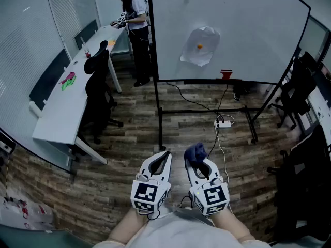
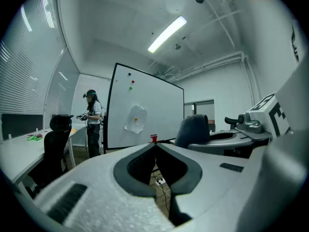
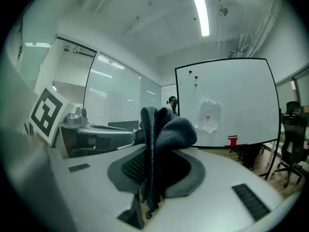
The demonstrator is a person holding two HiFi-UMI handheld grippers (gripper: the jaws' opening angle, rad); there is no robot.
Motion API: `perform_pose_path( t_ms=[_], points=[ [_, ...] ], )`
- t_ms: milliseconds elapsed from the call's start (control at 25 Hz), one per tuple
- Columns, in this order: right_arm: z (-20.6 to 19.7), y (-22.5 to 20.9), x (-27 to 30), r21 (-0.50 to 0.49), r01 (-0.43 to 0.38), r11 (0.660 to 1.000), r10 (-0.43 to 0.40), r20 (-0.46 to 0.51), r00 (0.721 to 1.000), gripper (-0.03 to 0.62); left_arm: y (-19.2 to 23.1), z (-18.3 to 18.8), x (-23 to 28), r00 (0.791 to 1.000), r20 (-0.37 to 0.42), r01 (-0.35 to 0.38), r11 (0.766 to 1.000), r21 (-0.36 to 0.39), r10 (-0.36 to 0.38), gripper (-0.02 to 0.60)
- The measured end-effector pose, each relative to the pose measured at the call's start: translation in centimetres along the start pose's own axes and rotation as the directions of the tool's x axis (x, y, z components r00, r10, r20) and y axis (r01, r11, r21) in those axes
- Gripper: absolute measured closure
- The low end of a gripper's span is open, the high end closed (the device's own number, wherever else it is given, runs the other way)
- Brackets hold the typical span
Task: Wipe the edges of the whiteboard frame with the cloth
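The left tongs [image 1: 163, 156] [image 2: 155, 147] are pressed tip to tip with nothing between them, while the right tongs [image 1: 198, 160] [image 3: 153, 151] clamp a dark blue knitted cloth [image 1: 195, 151] [image 3: 166, 129] that bunches above the tips. Both hang low over the wood-plank floor [image 1: 134, 133], well apart from the large white freestanding whiteboard [image 1: 243, 25] [image 3: 241, 95] and its thin black frame [image 1: 217, 81]. Open floor lies between, crossed by a white power strip [image 1: 223, 122] and its cable near the stand. A black office chair [image 1: 98, 81] and long white tabletop [image 1: 67, 105] border the left, where a person [image 1: 135, 25] stands beside the board's left edge.
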State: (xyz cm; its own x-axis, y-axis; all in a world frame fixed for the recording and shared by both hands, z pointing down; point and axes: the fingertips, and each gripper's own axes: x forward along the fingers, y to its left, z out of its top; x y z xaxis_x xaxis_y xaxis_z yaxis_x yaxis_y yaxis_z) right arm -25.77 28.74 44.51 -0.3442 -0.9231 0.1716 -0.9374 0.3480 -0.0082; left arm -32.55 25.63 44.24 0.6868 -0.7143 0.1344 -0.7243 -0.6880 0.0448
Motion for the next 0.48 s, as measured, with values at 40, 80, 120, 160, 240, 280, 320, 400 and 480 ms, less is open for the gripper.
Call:
perform_pose_path(
  t_ms=[40, 80, 120, 160, 240, 280, 320, 400, 480],
  points=[
    [0.0, -0.1, 0.0, 0.0, -0.001, 1.0, 0.001, 0.0, 1.0, 0.519, -0.1, 0.0, 0.0, 1.0, 0.0, -0.003, 1.0, -0.001, 0.003, 0.563],
    [-0.1, -0.1, -0.1, 0.0, -0.003, 1.0, 0.003, -0.001, 1.0, 0.519, -0.1, 0.0, 0.0, 1.0, 0.0, -0.005, 1.0, -0.003, 0.005, 0.563],
    [-0.1, -0.3, -0.1, 0.0, -0.003, 1.0, 0.003, -0.001, 1.0, 0.519, -0.2, 0.0, 0.1, 1.0, 0.0, -0.006, 1.0, -0.004, 0.006, 0.563],
    [-0.2, -0.4, -0.1, 0.0, -0.004, 1.0, 0.004, -0.001, 1.0, 0.519, -0.3, 0.0, 0.2, 1.0, 0.001, -0.007, 1.0, -0.004, 0.007, 0.563],
    [-0.3, -0.7, -0.1, 0.006, -0.004, 1.0, 0.004, -0.002, 1.0, 0.519, -0.5, -0.1, 0.5, 1.0, -0.002, -0.006, 1.0, -0.006, 0.006, 0.563],
    [-0.5, -0.8, -0.2, 0.011, -0.006, 1.0, 0.006, -0.005, 1.0, 0.519, -0.6, -0.3, 0.6, 1.0, -0.005, -0.005, 1.0, -0.008, 0.005, 0.563],
    [-0.6, -1.0, -0.2, 0.016, -0.008, 1.0, 0.008, -0.01, 1.0, 0.519, -0.7, -0.4, 0.7, 1.0, -0.008, -0.004, 1.0, -0.01, 0.004, 0.563],
    [-0.8, -1.3, -0.4, 0.027, -0.012, 1.0, 0.012, -0.013, 1.0, 0.519, -1.0, -0.6, 1.0, 1.0, -0.012, 0.0, 1.0, -0.016, 0.0, 0.563],
    [-0.9, -1.7, -0.6, 0.039, -0.011, 0.999, 0.011, -0.011, 1.0, 0.519, -1.4, -0.7, 1.3, 1.0, -0.012, 0.002, 1.0, -0.023, -0.002, 0.563]
  ],
)
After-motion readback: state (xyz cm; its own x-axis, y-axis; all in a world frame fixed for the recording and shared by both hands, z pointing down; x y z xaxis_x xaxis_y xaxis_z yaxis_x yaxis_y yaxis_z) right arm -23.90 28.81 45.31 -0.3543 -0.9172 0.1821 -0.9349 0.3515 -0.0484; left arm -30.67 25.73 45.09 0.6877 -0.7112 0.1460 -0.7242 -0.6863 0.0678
